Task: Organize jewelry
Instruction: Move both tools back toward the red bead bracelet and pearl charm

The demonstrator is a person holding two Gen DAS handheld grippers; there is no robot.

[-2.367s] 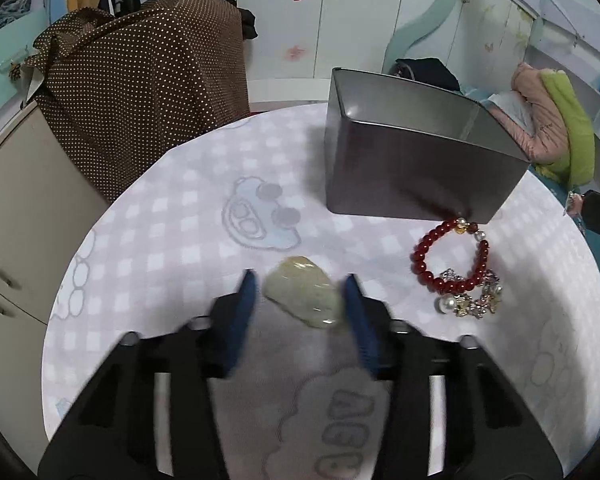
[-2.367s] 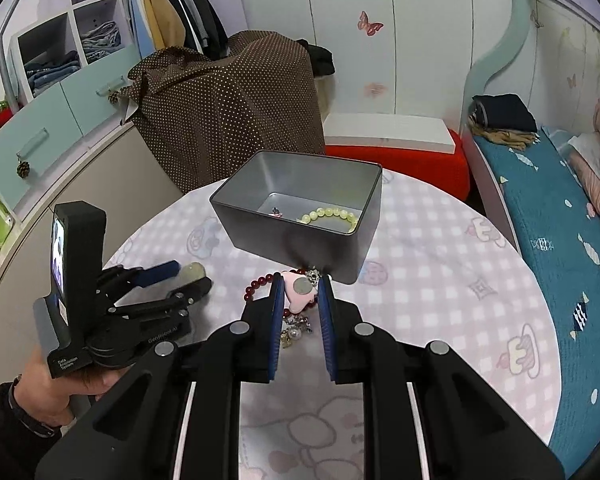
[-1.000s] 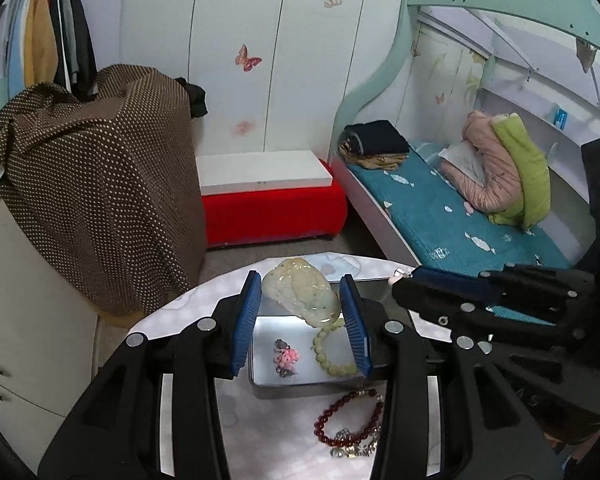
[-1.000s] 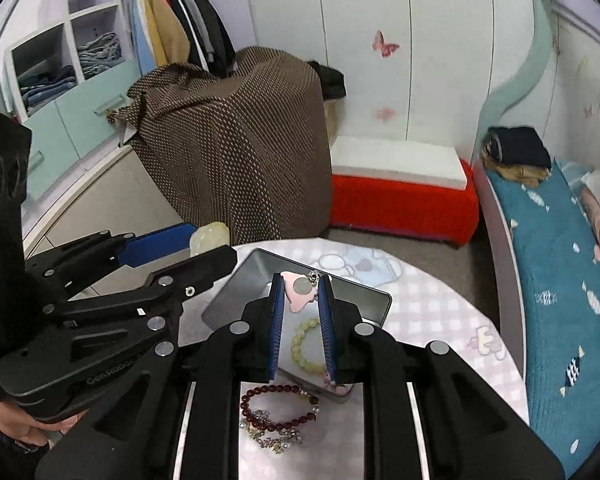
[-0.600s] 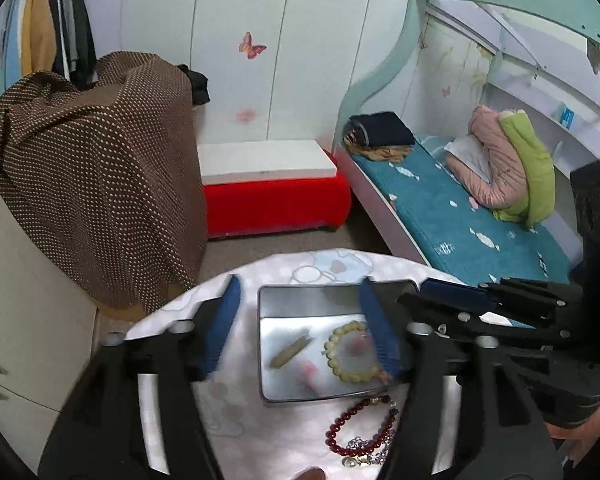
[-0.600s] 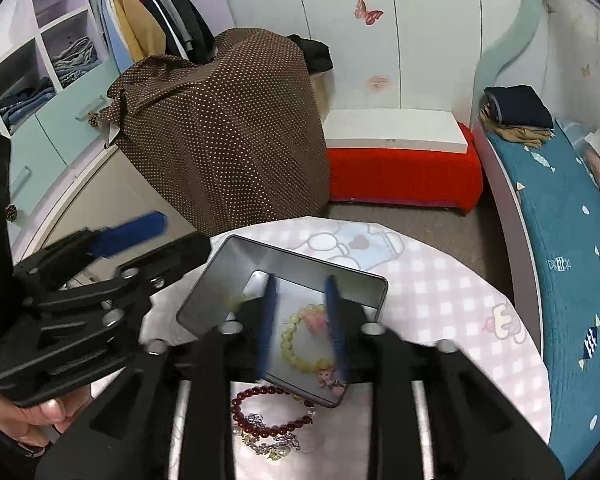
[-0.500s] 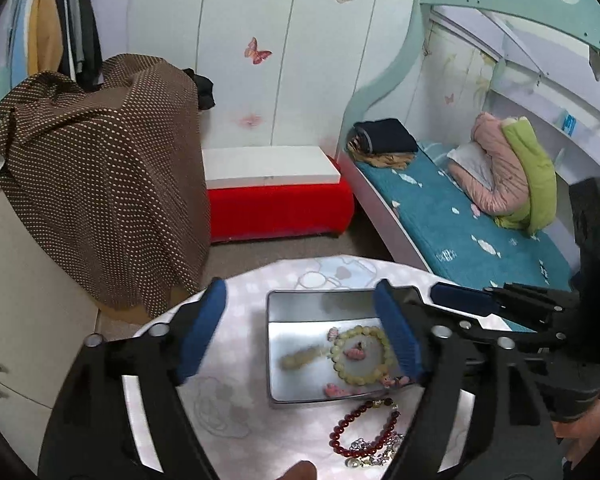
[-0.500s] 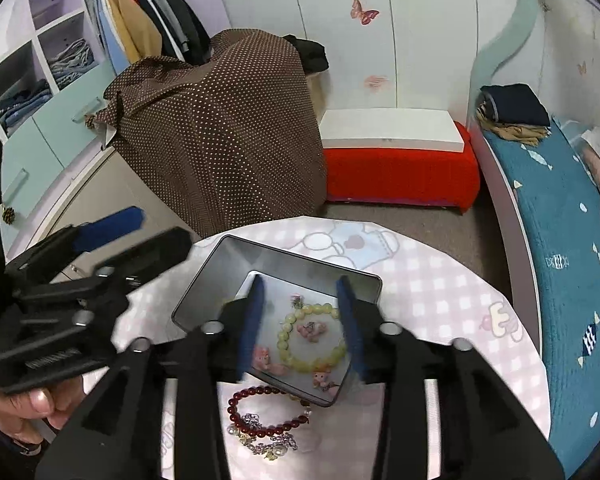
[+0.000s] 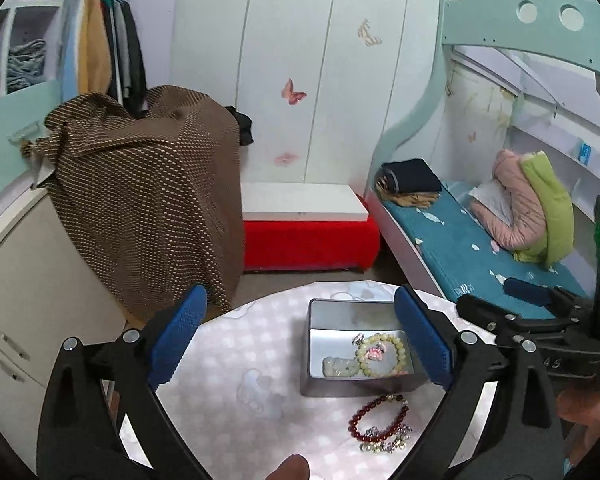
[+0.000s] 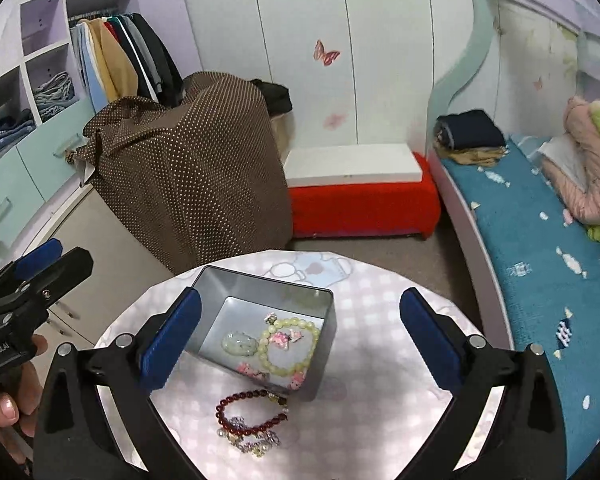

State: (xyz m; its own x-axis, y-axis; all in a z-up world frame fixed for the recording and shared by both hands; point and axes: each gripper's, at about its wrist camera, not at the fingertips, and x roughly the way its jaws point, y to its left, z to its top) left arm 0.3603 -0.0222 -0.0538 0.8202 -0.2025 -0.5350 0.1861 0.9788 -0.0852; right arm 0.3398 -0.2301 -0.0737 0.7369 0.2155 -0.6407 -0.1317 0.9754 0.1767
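A grey metal tin [image 9: 356, 390] [image 10: 324, 364] stands on the round table. Inside it lie a pale jade pendant [image 9: 340, 366] [image 10: 240, 342], a yellow-green bead bracelet [image 9: 380, 335] [image 10: 290, 321] and small pink charms [image 9: 374, 354] [image 10: 284, 338]. A dark red bead bracelet [image 9: 356, 416] [image 10: 222, 404] lies on the cloth in front of the tin, tangled with a silver pearl chain [image 9: 384, 444] [image 10: 252, 444]. My left gripper [image 9: 300, 300] and right gripper [image 10: 300, 296] hover above the tin, jaws opening wide, nothing between them.
The table wears a pink checked cloth [image 10: 380, 360] and its far edge drops to the floor. Beyond it are a brown dotted cover [image 10: 204, 176], a red bench [image 10: 360, 204], a bed [image 10: 540, 240] at right and cabinets at left. A hand [image 10: 8, 400] holds the left gripper.
Both grippers went from shut to wide open. The jade pendant left the left jaws and a pink charm left the right jaws; both now lie in the tin. Both grippers drew back slightly.
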